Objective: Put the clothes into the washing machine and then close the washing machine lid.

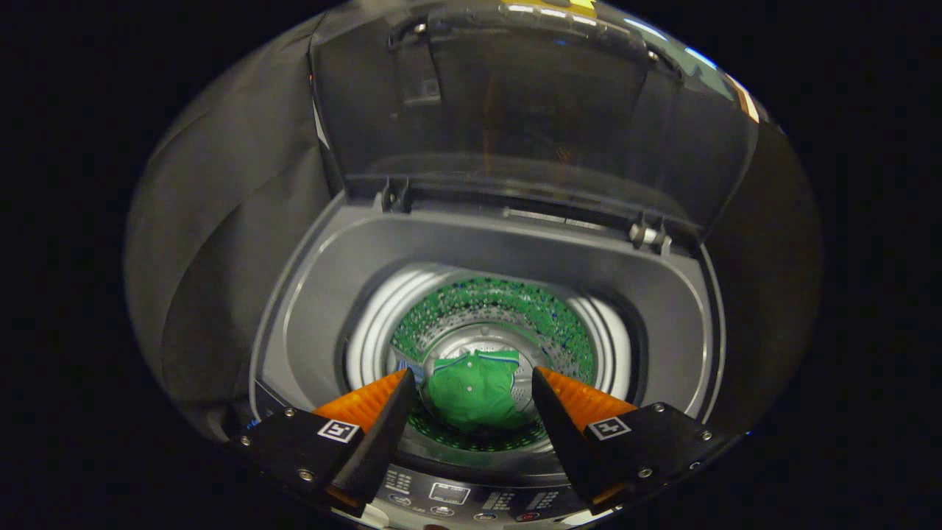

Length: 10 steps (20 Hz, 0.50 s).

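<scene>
I have the gripper (471,383) above the grey top-loading washing machine (309,294), fingers spread wide, holding nothing. The crumpled green garment (475,394) lies at the bottom of the machine's steel drum (368,331), seen between and beyond my fingertips. The machine's dark translucent lid (530,110) stands raised behind the drum.

Dark cloth wall (221,243) hangs in soft folds (dimly lit) along the booth's side.
</scene>
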Motion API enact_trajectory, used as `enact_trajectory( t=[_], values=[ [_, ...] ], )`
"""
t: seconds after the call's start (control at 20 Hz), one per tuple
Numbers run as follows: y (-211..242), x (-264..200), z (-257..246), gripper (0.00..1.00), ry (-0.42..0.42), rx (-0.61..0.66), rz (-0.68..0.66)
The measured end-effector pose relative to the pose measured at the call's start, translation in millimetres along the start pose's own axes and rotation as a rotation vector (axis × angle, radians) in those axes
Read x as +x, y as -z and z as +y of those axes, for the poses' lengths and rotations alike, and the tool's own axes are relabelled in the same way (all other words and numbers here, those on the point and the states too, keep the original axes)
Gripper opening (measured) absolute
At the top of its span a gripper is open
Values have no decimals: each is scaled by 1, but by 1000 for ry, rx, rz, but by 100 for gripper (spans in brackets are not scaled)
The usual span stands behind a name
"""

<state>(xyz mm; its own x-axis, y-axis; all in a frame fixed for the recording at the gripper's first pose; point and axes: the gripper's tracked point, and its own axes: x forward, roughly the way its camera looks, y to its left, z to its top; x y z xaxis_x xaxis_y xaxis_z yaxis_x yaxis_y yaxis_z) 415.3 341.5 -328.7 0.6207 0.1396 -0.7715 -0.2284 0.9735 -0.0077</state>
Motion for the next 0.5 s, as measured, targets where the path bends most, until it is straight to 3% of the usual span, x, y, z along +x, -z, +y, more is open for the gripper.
enact_trajectory(
  t=[0.5],
  values=[
    [-172, -120, -48, 97, 128, 67, -344]
  ],
)
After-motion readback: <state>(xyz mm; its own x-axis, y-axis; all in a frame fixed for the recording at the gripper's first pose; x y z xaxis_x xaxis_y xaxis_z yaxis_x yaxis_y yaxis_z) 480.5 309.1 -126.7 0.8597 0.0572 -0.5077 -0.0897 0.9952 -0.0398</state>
